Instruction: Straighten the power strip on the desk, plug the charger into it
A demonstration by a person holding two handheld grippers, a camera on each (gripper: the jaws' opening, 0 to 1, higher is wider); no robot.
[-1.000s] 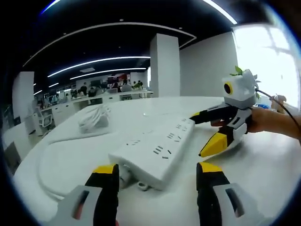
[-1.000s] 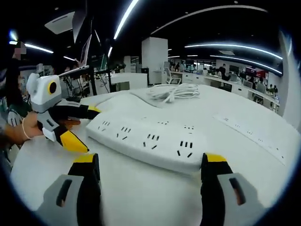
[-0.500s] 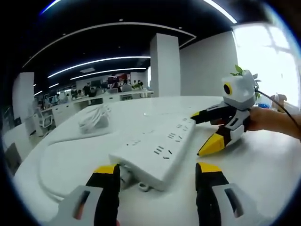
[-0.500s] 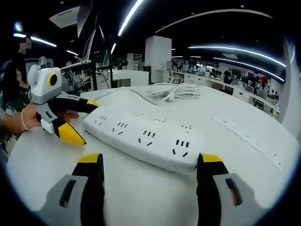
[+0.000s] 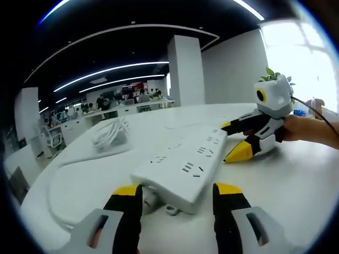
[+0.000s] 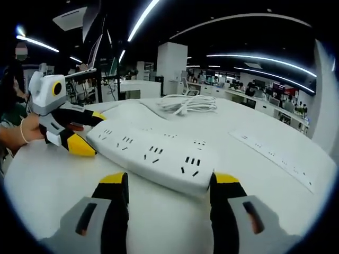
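Observation:
A long white power strip (image 5: 183, 165) lies on the white desk (image 5: 296, 185), its cord (image 5: 55, 177) looping off to the left. My left gripper (image 5: 175, 200) is open, its yellow-tipped jaws on either side of the strip's near end. At the far end, my right gripper (image 5: 237, 139), held in a hand, straddles the strip. In the right gripper view the power strip (image 6: 151, 154) runs away to the left. There my right gripper (image 6: 167, 184) stands open around the near end, and my left gripper (image 6: 85, 131) flanks the far end. A coiled white charger cable (image 6: 188, 103) lies behind the strip.
The charger cable coil (image 5: 110, 133) lies at the back left in the left gripper view. A flat socket panel (image 6: 275, 156) is set into the desk to the right. A potted plant (image 5: 275, 74) stands behind the right gripper. Office desks and people fill the background.
Both pairs of jaws have narrowed around the strip's ends. The strip has swung a little between them, and both views sit closer to it.

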